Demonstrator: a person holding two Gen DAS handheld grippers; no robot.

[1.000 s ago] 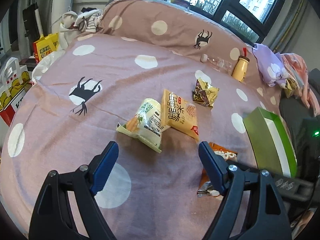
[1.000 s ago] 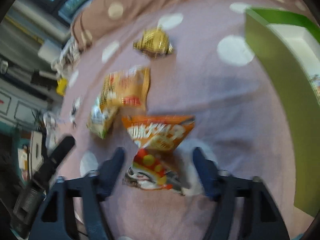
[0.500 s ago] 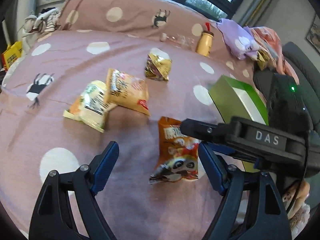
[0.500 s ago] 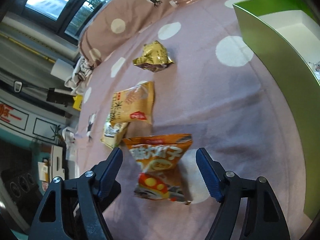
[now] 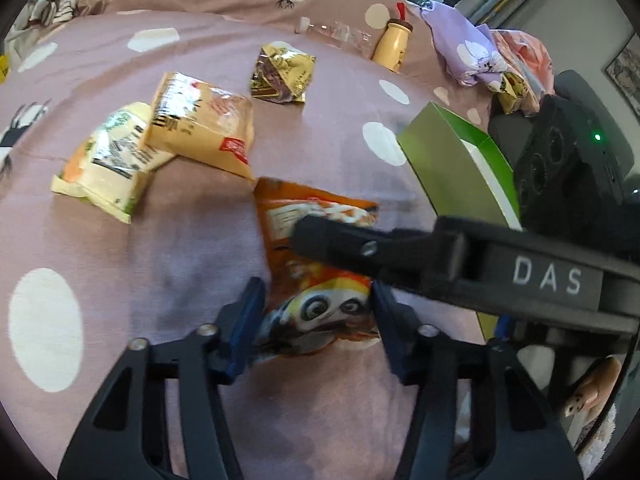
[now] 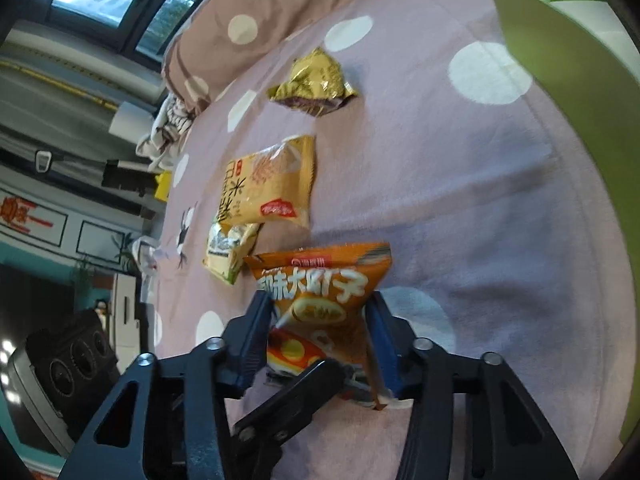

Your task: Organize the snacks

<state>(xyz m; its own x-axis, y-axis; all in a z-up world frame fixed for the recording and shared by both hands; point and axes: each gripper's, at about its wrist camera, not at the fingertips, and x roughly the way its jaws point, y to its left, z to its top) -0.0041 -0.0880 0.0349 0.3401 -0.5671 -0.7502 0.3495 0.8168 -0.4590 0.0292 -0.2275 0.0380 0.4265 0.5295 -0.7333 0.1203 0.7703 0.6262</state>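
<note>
An orange snack bag [image 5: 320,308] [image 6: 320,288] with a panda face lies on the pink dotted bedspread [image 5: 180,260]. My left gripper [image 5: 317,292] has the bag's lower end between its blue pads. Its jaws are closing and both pads touch the bag's edges. My right gripper [image 6: 319,304] is shut on the bag's middle and pinches it narrow. One right finger [image 5: 340,240] crosses over the bag in the left wrist view. One left finger [image 6: 296,396] lies below the bag in the right wrist view. A green open box [image 5: 448,160] [image 6: 560,60] stands to the right.
A yellow snack bag [image 5: 200,132] [image 6: 268,184] overlaps a pale green-and-white one [image 5: 108,160] [image 6: 228,252]. A gold bag [image 5: 280,72] [image 6: 316,80] lies farther back. A yellow bottle [image 5: 394,44] and purple cloth [image 5: 468,48] sit at the far edge.
Both grippers stood open around the orange bag; now both have closed onto it. The left gripper has come forward and down to the bag's lower end.
</note>
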